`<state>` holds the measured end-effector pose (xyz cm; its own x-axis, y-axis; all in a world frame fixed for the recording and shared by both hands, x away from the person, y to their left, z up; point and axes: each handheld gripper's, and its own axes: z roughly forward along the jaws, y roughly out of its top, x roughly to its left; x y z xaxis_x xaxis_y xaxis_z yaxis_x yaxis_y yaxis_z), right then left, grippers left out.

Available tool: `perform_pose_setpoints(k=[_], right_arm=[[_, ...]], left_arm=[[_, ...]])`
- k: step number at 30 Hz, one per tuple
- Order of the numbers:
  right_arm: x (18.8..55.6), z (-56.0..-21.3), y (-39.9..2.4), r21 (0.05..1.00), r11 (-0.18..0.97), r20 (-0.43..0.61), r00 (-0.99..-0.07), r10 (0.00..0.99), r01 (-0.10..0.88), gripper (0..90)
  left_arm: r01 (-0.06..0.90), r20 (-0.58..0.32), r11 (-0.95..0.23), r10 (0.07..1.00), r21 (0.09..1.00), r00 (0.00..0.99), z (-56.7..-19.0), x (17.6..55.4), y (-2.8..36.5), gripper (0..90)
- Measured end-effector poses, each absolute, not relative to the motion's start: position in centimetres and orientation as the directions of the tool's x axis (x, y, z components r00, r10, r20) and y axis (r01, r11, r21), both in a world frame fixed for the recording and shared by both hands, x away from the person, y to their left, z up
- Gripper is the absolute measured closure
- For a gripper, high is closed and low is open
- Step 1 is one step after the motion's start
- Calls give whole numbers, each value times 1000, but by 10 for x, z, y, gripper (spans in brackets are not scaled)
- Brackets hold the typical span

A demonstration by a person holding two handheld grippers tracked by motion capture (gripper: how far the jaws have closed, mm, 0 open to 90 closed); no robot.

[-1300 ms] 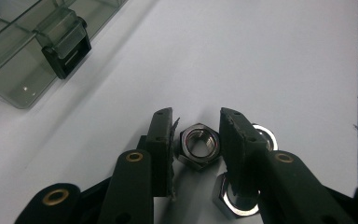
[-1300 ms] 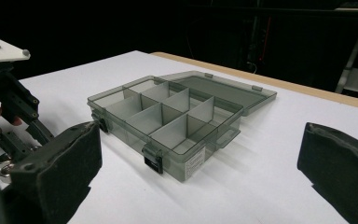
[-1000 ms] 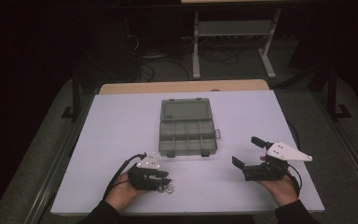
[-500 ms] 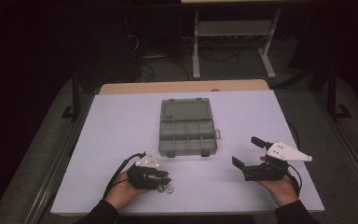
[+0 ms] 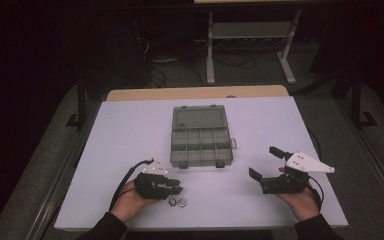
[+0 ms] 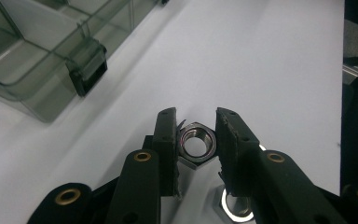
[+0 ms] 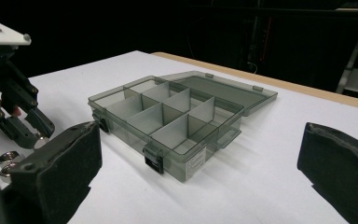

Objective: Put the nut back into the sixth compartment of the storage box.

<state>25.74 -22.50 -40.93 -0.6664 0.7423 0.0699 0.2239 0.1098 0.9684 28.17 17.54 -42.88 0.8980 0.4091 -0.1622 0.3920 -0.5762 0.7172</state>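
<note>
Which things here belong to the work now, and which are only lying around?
In the job:
left claw, shut on a nut
second nut
open box

Lying about:
right claw, open, holding nothing
metal stand behind the table

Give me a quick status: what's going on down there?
Left tongs shut on a steel nut. Right tongs open, idle. Compartment box open, path clear.
</note>
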Motion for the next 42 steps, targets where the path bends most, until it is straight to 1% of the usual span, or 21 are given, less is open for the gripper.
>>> perform_pose_setpoints(k=[6,17,22,30,42], right_arm=[[257,-409,-226,969,110,69,-666,743,223,0],[257,-409,-226,969,108,68,-664,744,221,0],[258,-409,-226,969,114,62,-665,744,217,0],[257,-409,-226,969,113,64,-667,742,218,0],[258,-409,-226,970,112,64,-667,743,218,0]], left_arm=[[380,-155,-574,401,726,903,-421,284,173,703],[392,-169,-545,414,741,895,-407,290,172,703],[394,-170,-556,411,732,896,-400,295,171,703],[401,-172,-541,424,739,889,-390,306,170,703],[388,-155,-546,424,743,892,-378,324,164,703]])
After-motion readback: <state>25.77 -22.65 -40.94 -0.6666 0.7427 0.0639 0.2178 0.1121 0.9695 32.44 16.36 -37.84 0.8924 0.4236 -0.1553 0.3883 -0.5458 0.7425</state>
